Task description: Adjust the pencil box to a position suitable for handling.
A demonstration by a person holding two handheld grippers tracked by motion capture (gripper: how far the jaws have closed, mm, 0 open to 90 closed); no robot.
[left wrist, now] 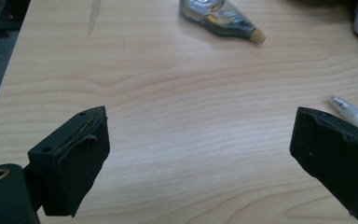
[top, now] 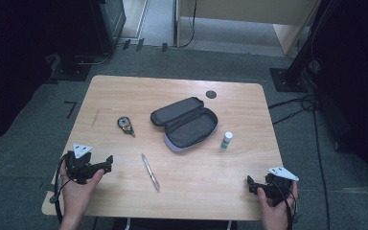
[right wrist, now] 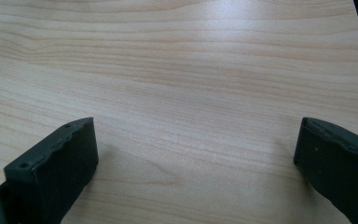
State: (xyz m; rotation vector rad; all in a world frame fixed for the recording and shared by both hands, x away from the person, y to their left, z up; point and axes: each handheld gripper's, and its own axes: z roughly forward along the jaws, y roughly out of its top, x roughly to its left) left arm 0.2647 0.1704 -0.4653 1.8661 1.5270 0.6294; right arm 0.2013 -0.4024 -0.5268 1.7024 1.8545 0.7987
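Two hands hold black grippers at the near edge of a wooden table. Left gripper rests at the near left with jaws spread wide, empty. Right gripper sits at the near right, also spread and empty. Between them lies a pen. Farther back sit a correction tape dispenser, an open grey pencil case and a small white bottle.

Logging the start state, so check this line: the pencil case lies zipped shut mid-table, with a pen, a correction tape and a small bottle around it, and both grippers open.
One error: the pencil case is unzipped, its lid folded back, as the high view shows. The pen, correction tape, small bottle and open left gripper and right gripper stand as stated.
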